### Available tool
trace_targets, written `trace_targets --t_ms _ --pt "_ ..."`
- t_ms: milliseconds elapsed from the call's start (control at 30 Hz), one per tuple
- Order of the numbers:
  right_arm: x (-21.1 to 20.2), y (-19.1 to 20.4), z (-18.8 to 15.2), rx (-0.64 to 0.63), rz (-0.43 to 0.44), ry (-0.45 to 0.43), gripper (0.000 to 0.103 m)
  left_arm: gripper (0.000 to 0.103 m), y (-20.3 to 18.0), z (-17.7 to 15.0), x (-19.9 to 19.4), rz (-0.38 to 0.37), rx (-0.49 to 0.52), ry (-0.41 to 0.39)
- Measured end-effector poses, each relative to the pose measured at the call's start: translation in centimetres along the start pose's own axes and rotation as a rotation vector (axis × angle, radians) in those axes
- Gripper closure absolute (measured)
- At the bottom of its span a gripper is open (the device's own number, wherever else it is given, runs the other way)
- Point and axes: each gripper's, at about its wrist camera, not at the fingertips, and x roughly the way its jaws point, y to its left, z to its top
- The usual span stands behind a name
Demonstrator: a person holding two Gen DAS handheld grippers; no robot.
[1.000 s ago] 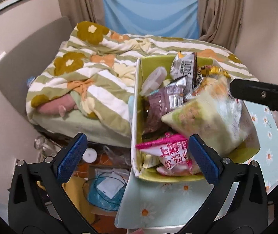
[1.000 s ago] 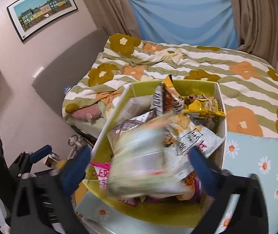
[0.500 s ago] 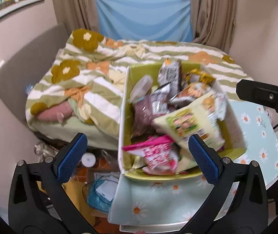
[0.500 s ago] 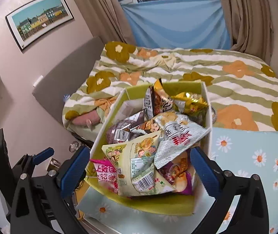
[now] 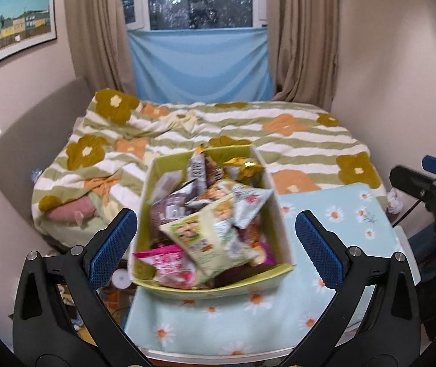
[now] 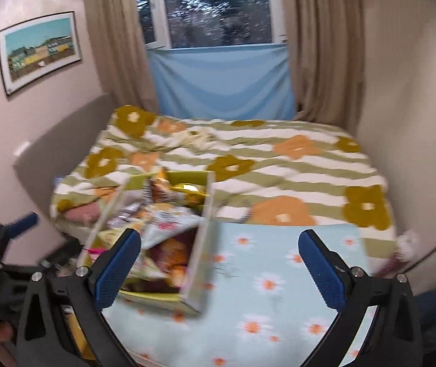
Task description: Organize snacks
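My left tool (image 5: 216,241) has its blue pads spread wide apart with nothing between them, and my right tool (image 6: 219,261) is just as wide apart and just as empty. Through the left tool's gap, at the centre of the left view, sits the green box (image 5: 274,211) on the near left part of the daisy-print tabletop (image 5: 340,211). It is heaped with snack packets: a pale green bag (image 5: 208,238) on top, a pink packet (image 5: 169,263) at the near edge, a brown packet (image 5: 169,214) behind, a gold wrapper (image 5: 245,168) at the far end. In the right view the same box lies at the lower left, blurred, beside bare tabletop. I see no loose packet on the tabletop in either view, so I judge the gathering done or nearly so; what may remain is tidying the heap, which stands above the rim.

A second ago the pale green bag was a blur between my right tool's pads over the box. Half a second ago it lay in the heap. Since then both tools have drawn back and risen: the box looks smaller and lower, the window fills the upper frame, and the right view has swung off the box toward the open tabletop.
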Motion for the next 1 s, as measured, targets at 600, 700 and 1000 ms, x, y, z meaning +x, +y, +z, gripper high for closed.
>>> trace_targets --t_ms 600,700,1000 --pt "-4.4 -4.4 -3.6 0.02 -0.195 -0.06 0.0 0.0 -4.4 -1.0 -2.2 -0.013 0.027 -0.048" --pt "-4.5 -4.5 -3.8 0.026 -0.197 -0.064 0.0 0.0 -4.6 -1.0 -2.3 -0.011 0.034 -0.051" --pt "-4.7 -4.4 -3.9 0.029 -0.194 -0.065 0.0 0.0 -4.6 -1.3 -2.5 -0.011 0.031 -0.051"
